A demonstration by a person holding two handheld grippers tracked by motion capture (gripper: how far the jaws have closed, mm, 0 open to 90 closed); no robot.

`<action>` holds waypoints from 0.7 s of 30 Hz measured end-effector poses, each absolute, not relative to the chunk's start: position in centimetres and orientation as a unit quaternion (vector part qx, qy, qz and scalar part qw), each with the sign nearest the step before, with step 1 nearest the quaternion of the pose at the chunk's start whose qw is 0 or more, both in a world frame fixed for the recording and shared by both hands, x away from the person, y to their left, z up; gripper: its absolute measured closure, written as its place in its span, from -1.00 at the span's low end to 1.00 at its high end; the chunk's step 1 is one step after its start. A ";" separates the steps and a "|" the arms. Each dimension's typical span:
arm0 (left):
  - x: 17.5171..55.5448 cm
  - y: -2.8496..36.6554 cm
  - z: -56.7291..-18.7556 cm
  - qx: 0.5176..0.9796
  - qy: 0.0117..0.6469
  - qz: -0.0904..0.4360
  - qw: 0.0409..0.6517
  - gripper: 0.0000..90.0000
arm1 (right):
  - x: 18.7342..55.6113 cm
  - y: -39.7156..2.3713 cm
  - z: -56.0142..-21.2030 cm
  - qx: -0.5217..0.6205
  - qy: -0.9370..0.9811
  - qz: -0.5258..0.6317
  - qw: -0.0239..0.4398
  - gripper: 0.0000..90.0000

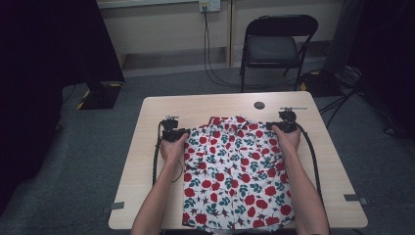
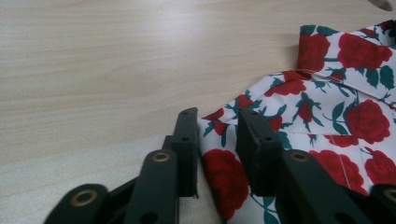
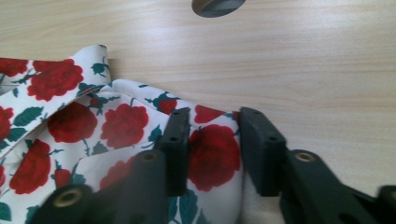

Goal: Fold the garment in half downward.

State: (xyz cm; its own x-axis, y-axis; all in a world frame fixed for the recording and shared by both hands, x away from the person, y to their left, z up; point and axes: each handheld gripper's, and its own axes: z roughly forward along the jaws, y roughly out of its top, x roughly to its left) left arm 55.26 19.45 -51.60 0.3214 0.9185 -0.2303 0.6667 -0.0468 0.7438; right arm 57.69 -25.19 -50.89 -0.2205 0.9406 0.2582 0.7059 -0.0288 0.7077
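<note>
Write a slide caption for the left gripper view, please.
Left gripper, jaws apart, straddles a fold of the rose-print shirt on the wooden table.

A black folding chair (image 1: 274,46) stands beyond the wooden table (image 1: 215,105), with cables (image 1: 215,73) on the grey floor (image 1: 98,147).
</note>
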 end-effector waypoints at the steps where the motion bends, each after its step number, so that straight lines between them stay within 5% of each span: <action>1: 55.3 19.4 -51.6 0.706 0.562 0.157 0.402 0.64 | 57.7 -25.2 -50.9 0.606 0.681 0.381 0.156 0.54; 8: 55.2 19.3 -51.5 0.705 0.563 0.164 0.398 0.98 | 57.5 -25.0 -50.8 0.608 0.686 0.366 0.163 0.86; 21: 55.1 19.1 -51.2 0.710 0.556 0.174 0.396 1.00 | 57.3 -25.1 -50.5 0.607 0.682 0.371 0.170 0.96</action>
